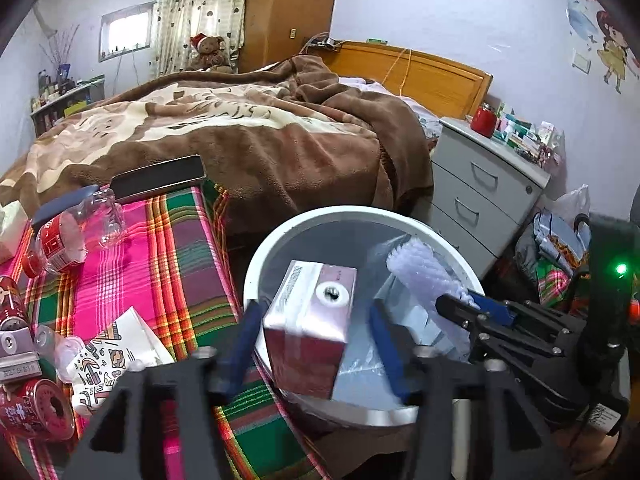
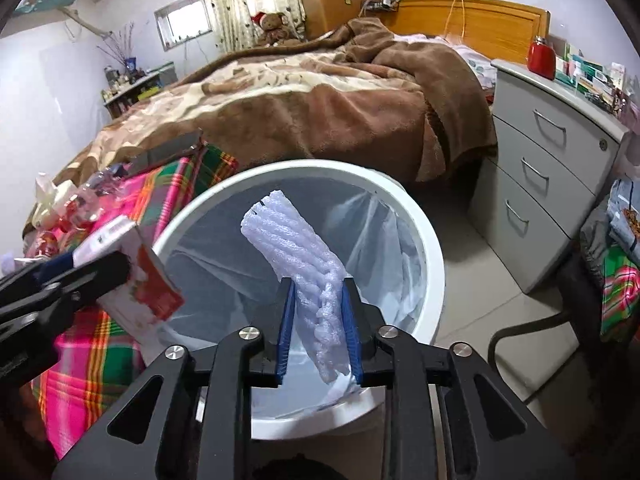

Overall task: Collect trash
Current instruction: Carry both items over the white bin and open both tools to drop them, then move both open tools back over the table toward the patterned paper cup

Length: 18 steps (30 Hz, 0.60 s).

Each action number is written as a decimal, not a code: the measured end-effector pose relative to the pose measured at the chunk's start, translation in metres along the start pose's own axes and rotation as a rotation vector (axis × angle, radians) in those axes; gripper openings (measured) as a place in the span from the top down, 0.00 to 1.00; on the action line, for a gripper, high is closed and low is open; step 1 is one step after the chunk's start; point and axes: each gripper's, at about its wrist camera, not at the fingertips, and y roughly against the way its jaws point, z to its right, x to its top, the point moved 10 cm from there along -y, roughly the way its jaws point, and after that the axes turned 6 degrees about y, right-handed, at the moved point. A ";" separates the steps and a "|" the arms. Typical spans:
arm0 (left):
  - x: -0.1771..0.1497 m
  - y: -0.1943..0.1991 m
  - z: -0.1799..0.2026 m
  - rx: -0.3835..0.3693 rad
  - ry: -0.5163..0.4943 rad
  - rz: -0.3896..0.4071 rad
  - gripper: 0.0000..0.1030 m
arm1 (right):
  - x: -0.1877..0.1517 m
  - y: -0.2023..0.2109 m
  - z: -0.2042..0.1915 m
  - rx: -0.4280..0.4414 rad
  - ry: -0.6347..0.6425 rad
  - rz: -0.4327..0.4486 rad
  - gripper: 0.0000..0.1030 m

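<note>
Meanwhile left claw gapes around carton, right claw pinches foam netting, above bin.

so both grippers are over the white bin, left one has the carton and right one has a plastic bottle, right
Not quite. The right gripper has a white foam net sleeve between its jaws, not a plastic bottle; the right wrist view shows this. The plastic bottle lies on the plaid cloth. The rest stands: both are over the white bin, and the carton is at the left gripper.
</note>
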 end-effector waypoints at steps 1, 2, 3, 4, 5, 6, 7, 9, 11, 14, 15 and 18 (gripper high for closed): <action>0.001 0.001 0.001 -0.006 0.000 0.004 0.39 | 0.000 0.002 0.000 0.000 -0.001 0.005 0.71; 0.001 0.002 0.000 -0.009 -0.003 0.009 0.39 | 0.000 0.003 -0.001 0.001 -0.001 0.007 0.65; 0.002 0.003 0.000 0.000 -0.006 0.010 0.39 | -0.001 0.006 -0.001 0.002 -0.001 0.011 0.63; 0.003 0.004 -0.001 0.008 -0.006 0.009 0.39 | 0.001 0.007 -0.001 0.001 -0.004 0.015 0.63; 0.003 0.006 -0.002 0.005 -0.001 0.015 0.39 | 0.003 0.008 0.001 -0.003 -0.007 0.020 0.63; 0.003 0.009 -0.002 -0.003 0.003 0.020 0.39 | 0.003 0.011 0.001 -0.009 -0.010 0.025 0.63; 0.003 0.011 -0.002 -0.004 0.002 0.022 0.39 | 0.003 0.012 0.002 -0.011 -0.011 0.026 0.63; 0.003 0.017 -0.005 0.009 0.004 0.032 0.39 | 0.005 0.015 0.002 -0.009 -0.015 0.033 0.63; 0.002 0.024 -0.009 0.009 0.010 0.037 0.39 | 0.006 0.018 0.000 -0.003 -0.021 0.041 0.62; -0.001 0.035 -0.017 0.022 0.022 0.047 0.38 | 0.006 0.021 -0.006 0.002 -0.025 0.049 0.61; -0.001 0.038 -0.019 0.023 0.023 0.050 0.38 | 0.005 0.023 -0.009 0.009 -0.025 0.052 0.61; -0.004 0.051 -0.028 0.044 0.031 0.067 0.38 | 0.006 0.027 -0.018 0.023 -0.017 0.064 0.60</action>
